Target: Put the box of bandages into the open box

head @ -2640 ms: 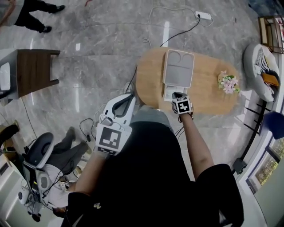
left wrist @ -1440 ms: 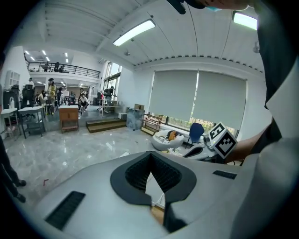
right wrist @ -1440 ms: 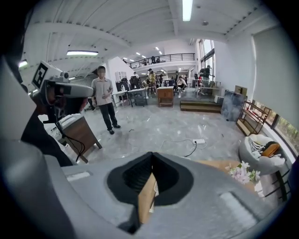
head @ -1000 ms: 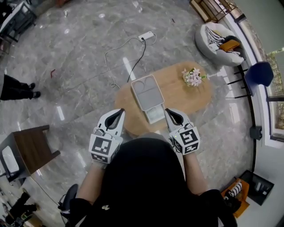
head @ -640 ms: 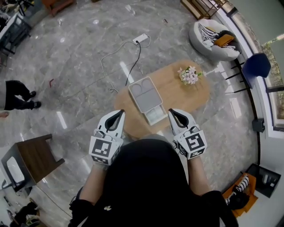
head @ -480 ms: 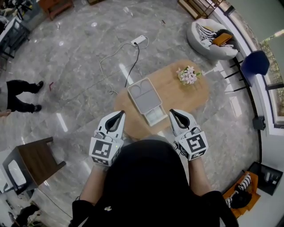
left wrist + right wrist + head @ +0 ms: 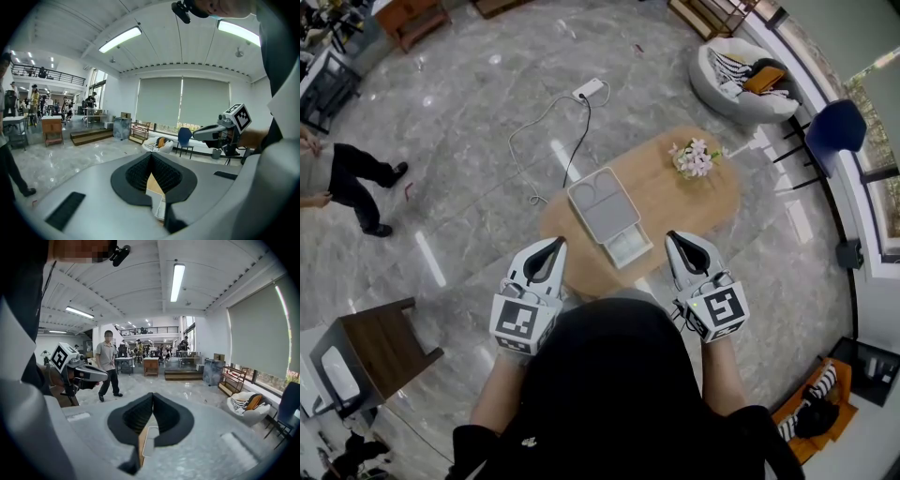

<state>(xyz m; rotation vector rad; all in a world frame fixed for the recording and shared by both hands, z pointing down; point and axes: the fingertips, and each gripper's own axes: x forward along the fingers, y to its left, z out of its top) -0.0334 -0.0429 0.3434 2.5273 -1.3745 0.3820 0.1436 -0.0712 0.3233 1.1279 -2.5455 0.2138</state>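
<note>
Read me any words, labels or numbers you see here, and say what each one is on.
No readable text.
The left gripper and right gripper carry only square marker patterns, no words.
The open box on the table: any print is too small to read.

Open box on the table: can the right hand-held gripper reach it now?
Probably yes. The right hand-held gripper hangs close beside the open box, and nothing stands between them. Its jaws are shut, so they must open first.
</note>
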